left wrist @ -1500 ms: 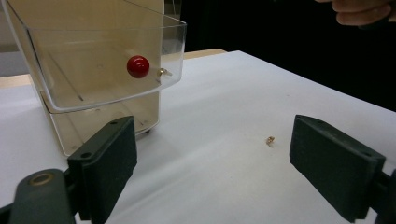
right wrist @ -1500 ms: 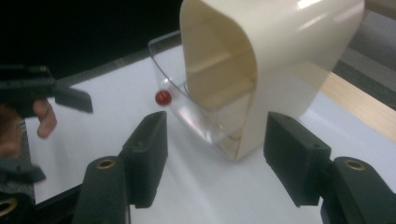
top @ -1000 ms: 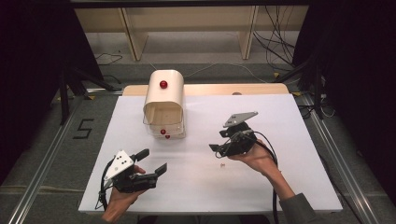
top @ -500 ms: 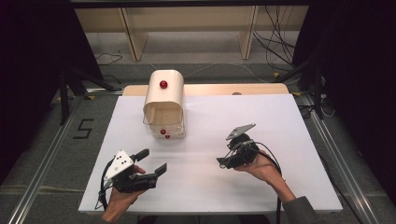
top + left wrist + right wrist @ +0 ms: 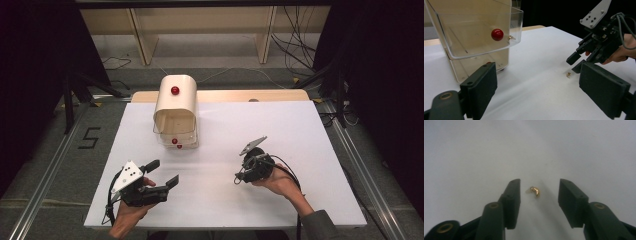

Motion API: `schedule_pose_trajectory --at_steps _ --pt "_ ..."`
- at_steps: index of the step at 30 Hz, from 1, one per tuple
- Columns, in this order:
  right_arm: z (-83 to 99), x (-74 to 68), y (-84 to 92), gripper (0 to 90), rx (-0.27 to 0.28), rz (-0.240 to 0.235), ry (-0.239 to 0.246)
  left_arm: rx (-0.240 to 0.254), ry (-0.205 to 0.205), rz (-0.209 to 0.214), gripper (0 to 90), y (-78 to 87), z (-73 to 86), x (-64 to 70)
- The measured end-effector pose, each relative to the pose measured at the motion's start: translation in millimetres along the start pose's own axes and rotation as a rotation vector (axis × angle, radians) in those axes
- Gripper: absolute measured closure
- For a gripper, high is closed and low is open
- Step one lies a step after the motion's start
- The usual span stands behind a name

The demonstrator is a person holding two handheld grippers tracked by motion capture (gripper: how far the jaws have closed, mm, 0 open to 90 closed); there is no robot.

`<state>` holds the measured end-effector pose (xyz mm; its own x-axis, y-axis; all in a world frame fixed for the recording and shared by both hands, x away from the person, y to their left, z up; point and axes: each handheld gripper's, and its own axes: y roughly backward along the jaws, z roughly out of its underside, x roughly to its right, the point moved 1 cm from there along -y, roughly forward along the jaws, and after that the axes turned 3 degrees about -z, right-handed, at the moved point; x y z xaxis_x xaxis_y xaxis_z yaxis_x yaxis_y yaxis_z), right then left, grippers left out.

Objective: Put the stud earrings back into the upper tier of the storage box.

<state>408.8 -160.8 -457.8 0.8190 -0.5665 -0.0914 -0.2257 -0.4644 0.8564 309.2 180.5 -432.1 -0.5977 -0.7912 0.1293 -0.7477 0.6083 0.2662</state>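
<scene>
A tiny brass fitting (image 5: 534, 191) lies on the white table (image 5: 310, 150), right of centre. My right gripper (image 5: 539, 185) points down over it. Its jaws have just been closing and stand on either side of the fitting, with a gap left at each pad. In the left gripper view the same fitting (image 5: 568, 74) sits just under the right gripper (image 5: 575, 64). My left gripper (image 5: 164, 172) rests open and empty near the front left edge. A cream box (image 5: 175, 107) with a clear drawer (image 5: 481, 37) and a red knob (image 5: 497, 34) stands at the back left.
A second red knob (image 5: 175, 90) sits on the box's top. A wooden board (image 5: 240, 95) runs along the table's far edge. Cables (image 5: 295, 55) trail on the floor beyond it, and metal rails (image 5: 45, 175) flank the table.
My right gripper has come down and slightly forward onto the table over the brass fitting, and its jaws have narrowed. The left gripper has stayed put.
</scene>
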Motion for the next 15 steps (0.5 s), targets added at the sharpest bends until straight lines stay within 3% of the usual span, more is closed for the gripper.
schedule_pose_trajectory --at_steps 15 --pt "3.3 2.7 -19.4 80.4 -0.028 -0.016 0.026 -0.003 -0.001 0.002 14.5 0.0 0.1 -0.1"
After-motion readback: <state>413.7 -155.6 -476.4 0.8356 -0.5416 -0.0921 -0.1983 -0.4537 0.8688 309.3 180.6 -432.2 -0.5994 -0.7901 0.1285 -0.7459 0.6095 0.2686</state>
